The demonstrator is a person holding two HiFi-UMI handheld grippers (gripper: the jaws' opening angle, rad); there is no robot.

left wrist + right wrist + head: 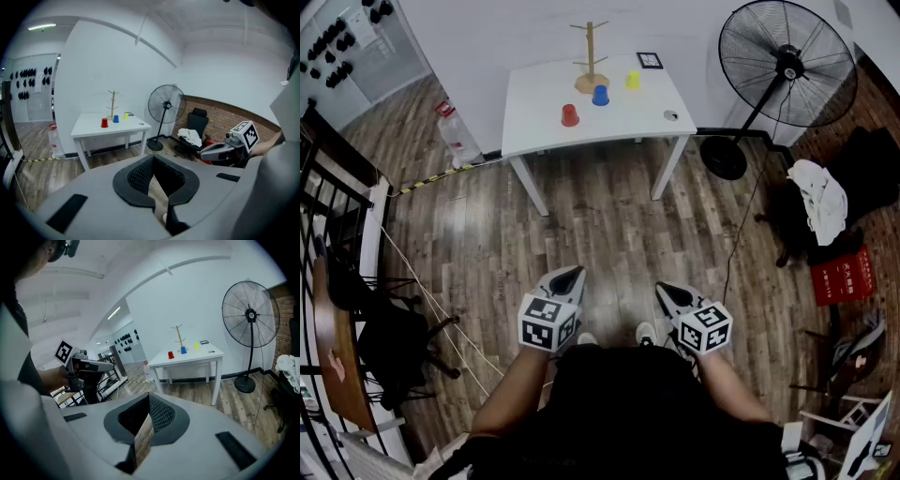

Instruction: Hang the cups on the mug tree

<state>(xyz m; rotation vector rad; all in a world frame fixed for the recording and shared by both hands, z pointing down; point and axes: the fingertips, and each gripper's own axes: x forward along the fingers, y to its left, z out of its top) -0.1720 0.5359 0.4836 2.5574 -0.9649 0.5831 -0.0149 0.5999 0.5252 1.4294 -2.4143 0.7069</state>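
well, the left gripper (570, 275) and right gripper (666, 292) are pinched closed and empty, since the cups (600, 95) by the mug tree (591, 58) at the back edge of the table (534, 103) are far off.

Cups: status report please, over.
Left hand-held gripper and right hand-held gripper shut, empty. Red cup, blue cup, yellow cup on table, mug tree bare. No obstacle seen.

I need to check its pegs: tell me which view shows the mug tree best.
The head view: the mug tree stands largest there, with trunk, pegs and round base distinct. Both gripper views show it far off on the table, small and thin, pegs barely readable.
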